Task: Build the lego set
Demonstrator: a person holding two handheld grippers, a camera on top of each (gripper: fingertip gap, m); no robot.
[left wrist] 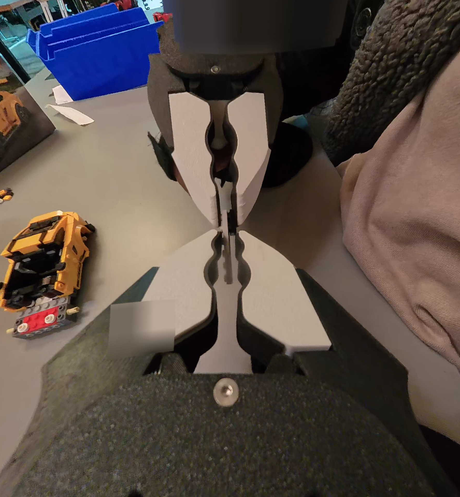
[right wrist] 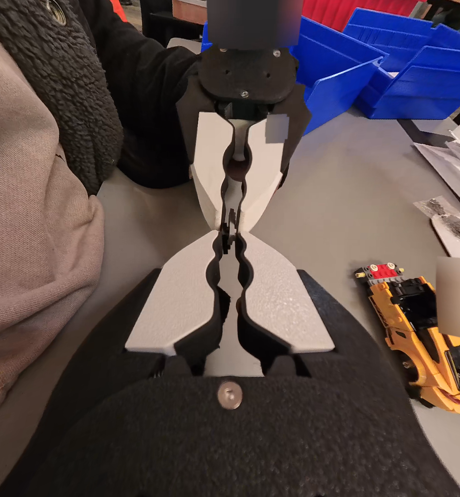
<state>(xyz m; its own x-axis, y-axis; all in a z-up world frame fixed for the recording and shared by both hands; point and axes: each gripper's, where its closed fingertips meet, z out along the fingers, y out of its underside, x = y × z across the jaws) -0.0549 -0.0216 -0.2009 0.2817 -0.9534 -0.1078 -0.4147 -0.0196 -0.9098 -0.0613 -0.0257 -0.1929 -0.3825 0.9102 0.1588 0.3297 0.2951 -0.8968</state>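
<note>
The two hand-held grippers are held tip to tip above the grey desk (left wrist: 121, 166). In the left wrist view, the left hand-held gripper (left wrist: 227, 236) is seen at 6 o'clock, and its white fingers (left wrist: 186, 285) are pressed onto a thin white and black lego piece (left wrist: 227, 215). The right hand-held gripper (left wrist: 226, 220) is seen at 12 o'clock, and the other end of the same small piece is pinched by it. In the right wrist view, the piece (right wrist: 227, 236) is seen as a small dark bit between both sets of tips, with the right hand-held gripper (right wrist: 227, 238) at 6 o'clock. The half-built orange lego car (left wrist: 46, 263) is laid on the desk at 9 o'clock in the left view and at 4 o'clock (right wrist: 422, 344) in the right view. Blue bins (left wrist: 97, 53) are stood at 11 o'clock. A box with a car picture (left wrist: 5, 121) is seen at 10 o'clock. A tan sleeve (left wrist: 417, 242) is seen at 3 o'clock.
</note>
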